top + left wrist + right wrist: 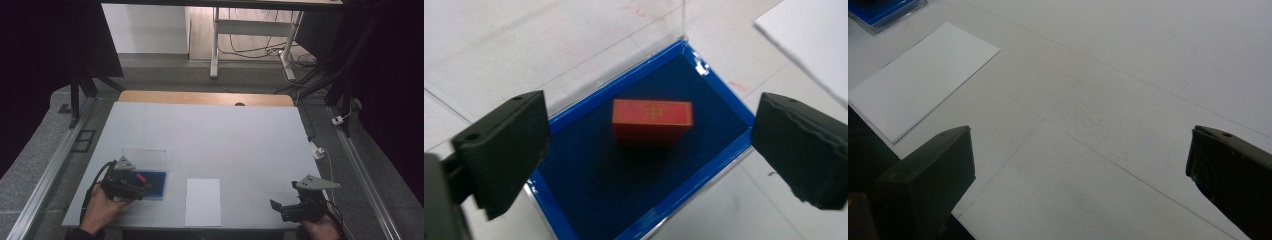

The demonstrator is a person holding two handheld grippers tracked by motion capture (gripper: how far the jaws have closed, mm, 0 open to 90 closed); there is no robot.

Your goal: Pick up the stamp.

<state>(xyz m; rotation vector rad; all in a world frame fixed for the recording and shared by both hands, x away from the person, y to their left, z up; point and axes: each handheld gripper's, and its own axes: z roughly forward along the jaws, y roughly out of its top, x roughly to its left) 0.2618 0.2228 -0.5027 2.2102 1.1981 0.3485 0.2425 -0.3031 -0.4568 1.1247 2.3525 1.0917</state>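
A small red box (pixel 652 121) with gold lines lies in the middle of a blue-lined clear case (pixel 589 175), whose clear lid (pixel 144 158) stands upright at the back. My left gripper (pixel 651 155) hovers open above the case, its jaws wide on either side of the red box (pixel 141 177) and touching nothing. My left gripper (pixel 139 186) sits at the table's front left. My right gripper (pixel 278 208) is at the front right, open over bare table (pixel 1128 100), nothing between its jaws (pixel 1080 185). A white paper sheet (pixel 203 201) lies between the two.
The white table top (pixel 210 135) stretches away to a wooden strip (pixel 205 98) at the far edge. The paper sheet (pixel 918 80) lies left of my right gripper, with a corner of the blue case (pixel 883 11) beyond it. Metal rails (pixel 45 175) flank the table.
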